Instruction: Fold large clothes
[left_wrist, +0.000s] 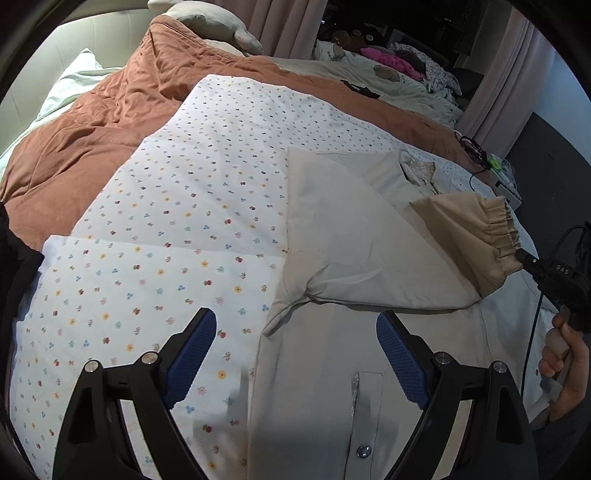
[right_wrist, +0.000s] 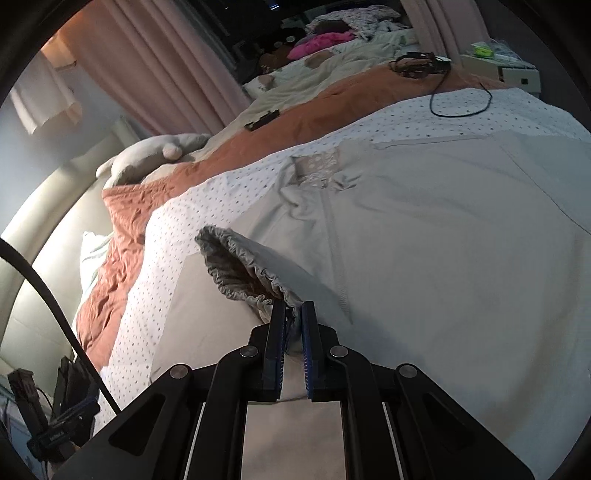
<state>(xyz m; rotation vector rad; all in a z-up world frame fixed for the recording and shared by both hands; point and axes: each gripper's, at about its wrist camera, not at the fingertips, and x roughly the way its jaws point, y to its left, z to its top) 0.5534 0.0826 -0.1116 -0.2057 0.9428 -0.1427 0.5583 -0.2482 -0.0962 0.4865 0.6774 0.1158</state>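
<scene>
A large beige jacket (left_wrist: 332, 369) lies spread on a white flower-print sheet (left_wrist: 166, 221). Its left sleeve (left_wrist: 369, 251) is folded across the body. My right gripper (left_wrist: 522, 256) is shut on the elastic cuff (left_wrist: 498, 225) and holds it lifted over the jacket. In the right wrist view the blue pads (right_wrist: 308, 350) pinch the gathered cuff (right_wrist: 240, 266), with the jacket's zip front (right_wrist: 443, 258) beyond. My left gripper (left_wrist: 295, 354) hangs open just above the jacket's side edge near the armpit, with nothing between its fingers.
An orange duvet (left_wrist: 92, 140) and pillows (left_wrist: 207, 22) lie behind the sheet. A black cable (right_wrist: 461, 107) and a dark tangle (right_wrist: 417, 62) rest near the bed's far edge. A hand (left_wrist: 565, 354) grips the right tool's handle. Clothes (left_wrist: 388, 59) are piled in the back.
</scene>
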